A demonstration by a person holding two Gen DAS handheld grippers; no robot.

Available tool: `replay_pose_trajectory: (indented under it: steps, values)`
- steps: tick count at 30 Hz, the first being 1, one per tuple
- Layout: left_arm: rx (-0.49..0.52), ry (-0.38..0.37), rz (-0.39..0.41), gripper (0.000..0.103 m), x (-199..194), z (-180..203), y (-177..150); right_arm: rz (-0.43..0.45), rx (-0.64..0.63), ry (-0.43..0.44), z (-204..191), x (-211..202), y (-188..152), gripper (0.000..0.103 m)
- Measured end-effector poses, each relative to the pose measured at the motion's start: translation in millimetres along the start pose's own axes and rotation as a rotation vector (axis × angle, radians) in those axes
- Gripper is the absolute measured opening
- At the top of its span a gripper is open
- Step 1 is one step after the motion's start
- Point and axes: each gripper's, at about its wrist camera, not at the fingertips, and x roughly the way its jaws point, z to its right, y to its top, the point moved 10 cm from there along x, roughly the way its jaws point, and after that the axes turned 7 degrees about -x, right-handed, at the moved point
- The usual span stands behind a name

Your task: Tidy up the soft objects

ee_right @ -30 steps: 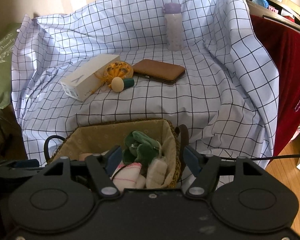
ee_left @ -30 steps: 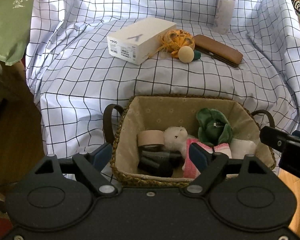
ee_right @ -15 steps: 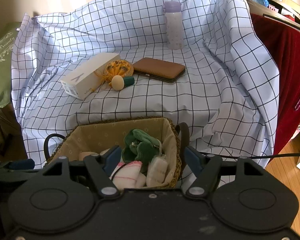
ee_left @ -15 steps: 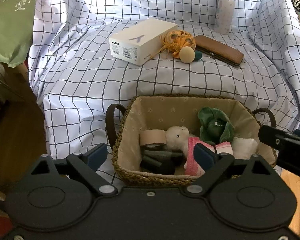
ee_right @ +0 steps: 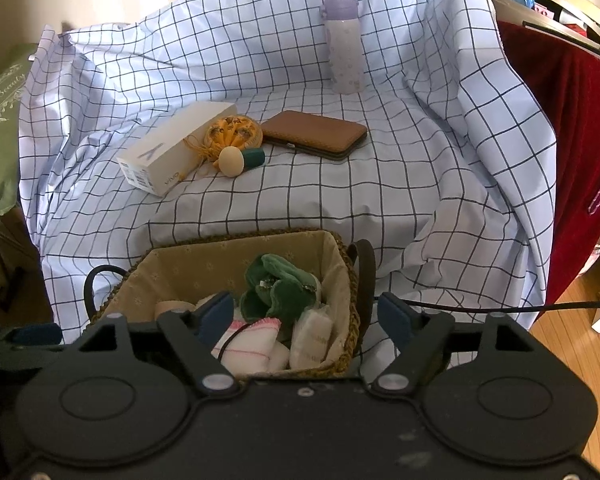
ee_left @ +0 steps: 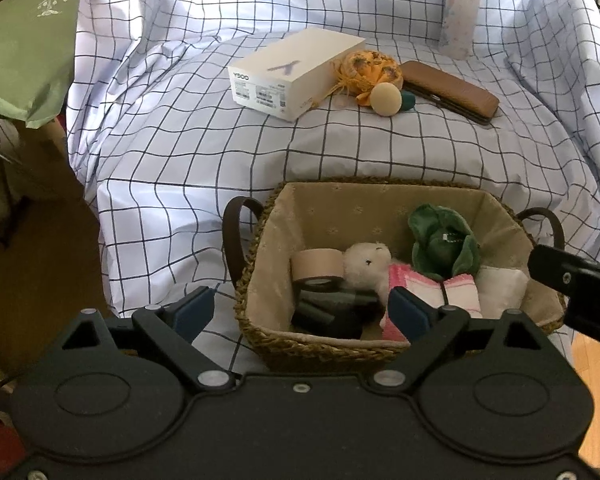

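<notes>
At the far left a green cloth (ee_left: 16,36) hangs beside a checked sheet (ee_left: 204,152) that covers the whole seat. On the far part of the sheet, from left to right, lie a white box (ee_left: 292,70), an orange fabric ball (ee_left: 374,70) touching the box, a round beige sponge with a green base (ee_left: 388,98) just in front of the ball, a brown case (ee_left: 450,90) and, against the back, an upright lilac bottle (ee_left: 460,12). At the near edge of the sheet stands a woven basket (ee_left: 260,320) with a beige lining and a dark handle at each end. Inside it, from left to right, are a roll of tan tape (ee_left: 316,264), dark rolled pieces (ee_left: 324,308) under the tape, a white plush animal (ee_left: 366,266), a pink and white cloth (ee_left: 416,284), a green plush toy (ee_left: 444,248) lying on top of the cloth, and a white pad (ee_left: 500,286) against the right wall. The left gripper (ee_left: 300,312) hovers over the near left corner of the basket; its jaws have just been opening and now stand wide apart, with the basket's corner between them but nothing pressed by the fingers (ee_left: 194,308). The right gripper (ee_right: 306,316) is over the near right end of the basket; its jaws have also just been opening and stand apart, and the basket's right wall and handle sit between them without being gripped. At the far right a dark red cloth (ee_right: 572,120) hangs beside the sheet.
</notes>
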Motion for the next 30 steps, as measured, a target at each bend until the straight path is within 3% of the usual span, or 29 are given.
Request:
replay_pose_trajectory:
  steps: [7, 18, 30]
  values:
    - [-0.009, 0.004, -0.003, 0.091, 0, -2, -1, -0.013, 0.003, -0.021, 1, 1, -1, 0.102]
    - [-0.022, 0.001, -0.015, 0.091, 1, -4, -3, -0.103, -0.062, -0.088, -1, 13, -10, 0.103]
    - [-0.025, -0.001, -0.005, 0.091, -2, -5, -2, -0.079, -0.058, -0.089, 1, 10, -8, 0.103]
